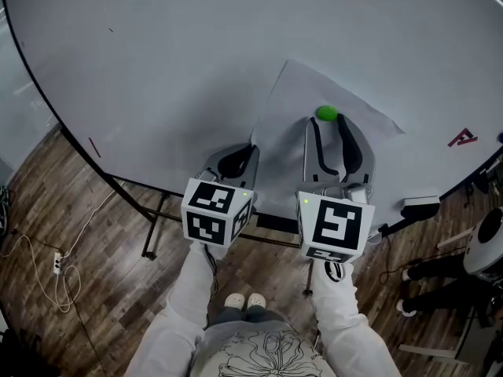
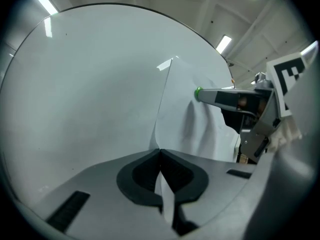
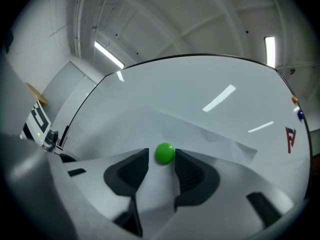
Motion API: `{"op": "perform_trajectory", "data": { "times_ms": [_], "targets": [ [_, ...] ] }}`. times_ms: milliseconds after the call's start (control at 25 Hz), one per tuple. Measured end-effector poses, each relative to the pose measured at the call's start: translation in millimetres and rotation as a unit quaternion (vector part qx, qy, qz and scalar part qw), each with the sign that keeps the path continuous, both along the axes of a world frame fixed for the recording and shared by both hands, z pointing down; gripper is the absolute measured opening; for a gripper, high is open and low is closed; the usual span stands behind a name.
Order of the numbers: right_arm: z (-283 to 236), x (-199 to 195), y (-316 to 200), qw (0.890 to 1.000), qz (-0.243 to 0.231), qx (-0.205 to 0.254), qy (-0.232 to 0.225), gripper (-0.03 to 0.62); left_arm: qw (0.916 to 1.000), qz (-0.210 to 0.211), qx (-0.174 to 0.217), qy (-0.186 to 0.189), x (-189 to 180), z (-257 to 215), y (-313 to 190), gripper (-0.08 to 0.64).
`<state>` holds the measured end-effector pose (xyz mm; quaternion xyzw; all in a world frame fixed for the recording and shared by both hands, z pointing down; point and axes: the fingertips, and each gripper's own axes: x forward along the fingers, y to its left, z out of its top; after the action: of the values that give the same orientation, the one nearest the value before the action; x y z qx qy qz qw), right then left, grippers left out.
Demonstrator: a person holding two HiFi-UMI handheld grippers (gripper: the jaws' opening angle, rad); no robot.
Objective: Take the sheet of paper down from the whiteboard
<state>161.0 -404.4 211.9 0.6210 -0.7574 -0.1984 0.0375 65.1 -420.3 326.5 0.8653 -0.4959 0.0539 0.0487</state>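
A white sheet of paper (image 1: 292, 124) hangs on the whiteboard (image 1: 157, 69), pinned by a round green magnet (image 1: 326, 114). My left gripper (image 1: 250, 149) is shut on the sheet's lower left edge; in the left gripper view the paper (image 2: 185, 119) runs into the closed jaws of the left gripper (image 2: 160, 151) and bulges off the board. My right gripper (image 3: 162, 159) is open, one fingertip on each side of the magnet (image 3: 164, 153), with a small gap at the left pad. From the head view, the right gripper (image 1: 328, 126) sits just below the magnet.
A red mark (image 1: 462, 138) is drawn on the board's right side. The board's black stand (image 1: 153, 230) rests on a wooden floor. A cable with a power strip (image 1: 56, 264) lies at left. Another person's legs (image 1: 428, 269) stand at right.
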Motion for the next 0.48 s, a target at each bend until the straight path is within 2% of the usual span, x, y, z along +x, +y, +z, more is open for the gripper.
{"op": "perform_trajectory", "data": {
  "times_ms": [280,480],
  "targets": [
    [-3,3,-4,0.999,0.045,0.008,0.011,0.135,0.9999,0.009,0.004,-0.004,-4,-3,5,0.005],
    [-4,3,-5,0.998,0.067,0.012,0.013,0.119,0.9997,0.013,0.008,0.017,-11,-10,11,0.003]
  ]
}}
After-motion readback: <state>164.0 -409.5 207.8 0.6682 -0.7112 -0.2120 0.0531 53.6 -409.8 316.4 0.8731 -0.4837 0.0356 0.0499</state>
